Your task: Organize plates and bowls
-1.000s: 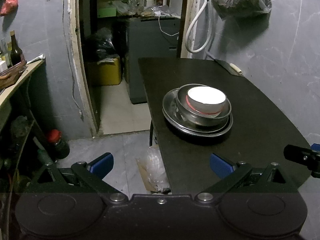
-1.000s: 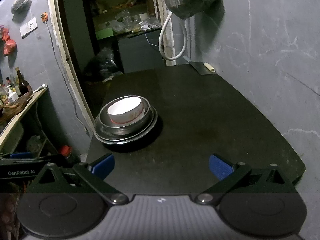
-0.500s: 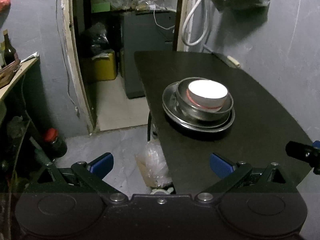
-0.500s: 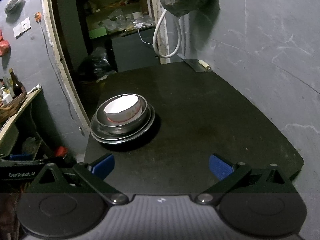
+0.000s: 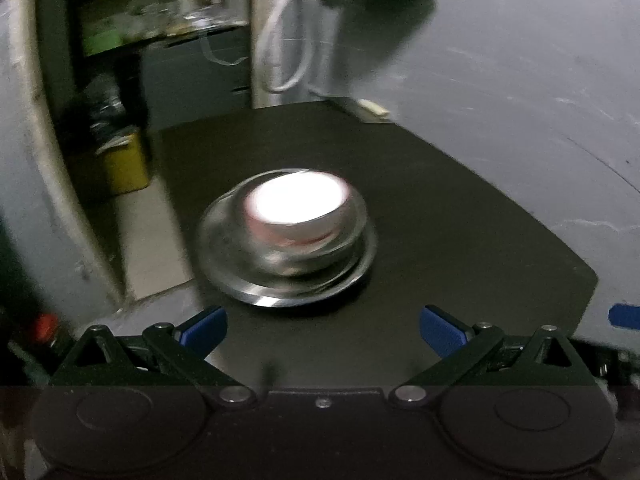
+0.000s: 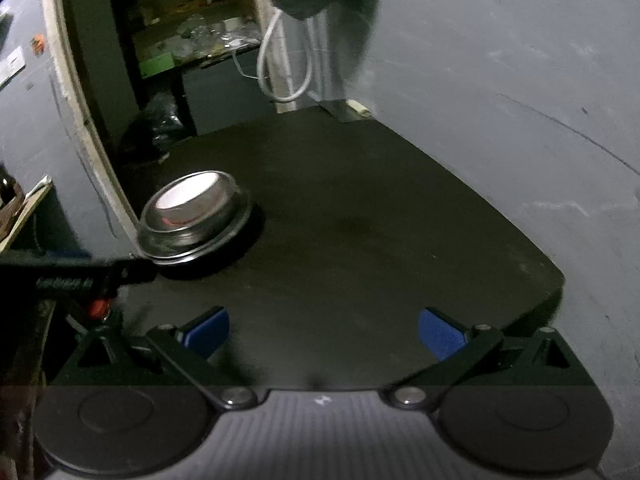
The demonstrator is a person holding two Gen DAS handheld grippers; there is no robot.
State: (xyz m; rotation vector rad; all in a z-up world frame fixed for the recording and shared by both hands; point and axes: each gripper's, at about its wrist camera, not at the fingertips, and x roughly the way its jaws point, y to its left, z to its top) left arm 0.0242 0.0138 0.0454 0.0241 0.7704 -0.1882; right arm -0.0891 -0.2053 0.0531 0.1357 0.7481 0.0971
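A stack stands on the black table [image 5: 460,216]: a white bowl [image 5: 298,206] with a red band sits in a steel bowl [image 5: 304,256], which sits on a steel plate [image 5: 240,280]. My left gripper [image 5: 322,326] is open and empty, just in front of the stack. The stack also shows at the table's left edge in the right wrist view [image 6: 192,212]. My right gripper [image 6: 322,330] is open and empty over the table's near part, well right of the stack. The left gripper's body [image 6: 80,276] reaches in from the left, near the plate.
A grey wall [image 6: 520,80] runs along the table's right side. A knife [image 5: 360,106] lies at the table's far edge. A white hose [image 6: 280,68] and a dark bag hang on the wall. A doorway with a yellow container [image 5: 124,164] lies left.
My left gripper has swung right and forward, so the stack is now close in front of it. My right gripper has moved too; the stack sits further left. Both views are motion-blurred.
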